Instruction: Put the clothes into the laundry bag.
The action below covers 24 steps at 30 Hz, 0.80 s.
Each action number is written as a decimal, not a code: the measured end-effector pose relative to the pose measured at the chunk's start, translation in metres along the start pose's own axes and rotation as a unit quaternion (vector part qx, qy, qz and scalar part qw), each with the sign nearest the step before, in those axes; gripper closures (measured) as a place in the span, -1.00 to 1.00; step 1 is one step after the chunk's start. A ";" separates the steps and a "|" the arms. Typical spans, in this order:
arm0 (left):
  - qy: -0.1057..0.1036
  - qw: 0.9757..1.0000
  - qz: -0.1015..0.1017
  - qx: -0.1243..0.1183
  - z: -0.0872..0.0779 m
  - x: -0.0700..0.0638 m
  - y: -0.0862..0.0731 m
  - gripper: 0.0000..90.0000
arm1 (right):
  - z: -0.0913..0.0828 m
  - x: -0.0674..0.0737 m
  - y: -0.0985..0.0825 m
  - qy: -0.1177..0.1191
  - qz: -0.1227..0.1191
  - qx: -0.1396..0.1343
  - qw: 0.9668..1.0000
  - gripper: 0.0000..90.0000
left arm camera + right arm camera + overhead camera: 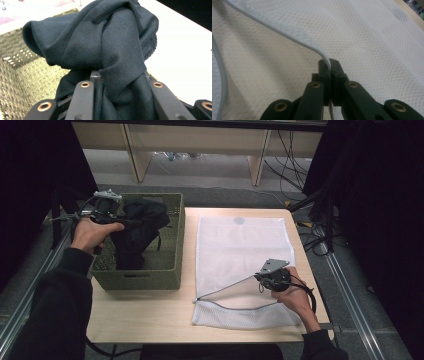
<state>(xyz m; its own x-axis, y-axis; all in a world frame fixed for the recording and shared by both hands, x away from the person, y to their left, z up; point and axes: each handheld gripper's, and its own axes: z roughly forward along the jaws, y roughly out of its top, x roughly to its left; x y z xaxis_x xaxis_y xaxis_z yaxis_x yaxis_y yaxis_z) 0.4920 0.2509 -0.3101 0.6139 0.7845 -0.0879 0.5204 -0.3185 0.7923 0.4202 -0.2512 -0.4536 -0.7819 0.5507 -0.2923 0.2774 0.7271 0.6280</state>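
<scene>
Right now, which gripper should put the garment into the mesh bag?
Left, likely. The left gripper already holds the dark garment over the basket. The right gripper is pinching the mesh bag edge open.

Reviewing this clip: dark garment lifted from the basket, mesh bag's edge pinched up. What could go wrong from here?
The left claw holds the dark garment bunched, its tail still in the basket; it may snag or drag it. The right claw pinches only the thin zipper edge of the mesh bag, which could slip and close the opening.
</scene>
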 end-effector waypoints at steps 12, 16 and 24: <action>-0.056 0.996 0.012 -0.066 -0.040 -0.039 0.017 0.55 | -0.003 -0.001 -0.002 -0.004 0.018 0.000 1.000 1.00; -0.047 0.995 0.042 -0.076 -0.056 -0.057 0.027 0.55 | -0.003 -0.001 -0.002 -0.003 0.017 0.001 1.000 1.00; -0.107 0.988 0.059 -0.094 -0.069 -0.090 0.036 0.55 | -0.004 -0.002 -0.002 -0.006 0.018 -0.004 1.000 1.00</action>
<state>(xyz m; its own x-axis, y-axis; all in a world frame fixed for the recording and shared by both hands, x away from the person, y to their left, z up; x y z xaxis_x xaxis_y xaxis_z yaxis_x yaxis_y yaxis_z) 0.4149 0.2055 -0.2324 0.7858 0.6108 -0.0975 0.3298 -0.2804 0.9014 0.4193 -0.2557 -0.4513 -0.7644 0.5817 -0.2781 0.3010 0.7033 0.6440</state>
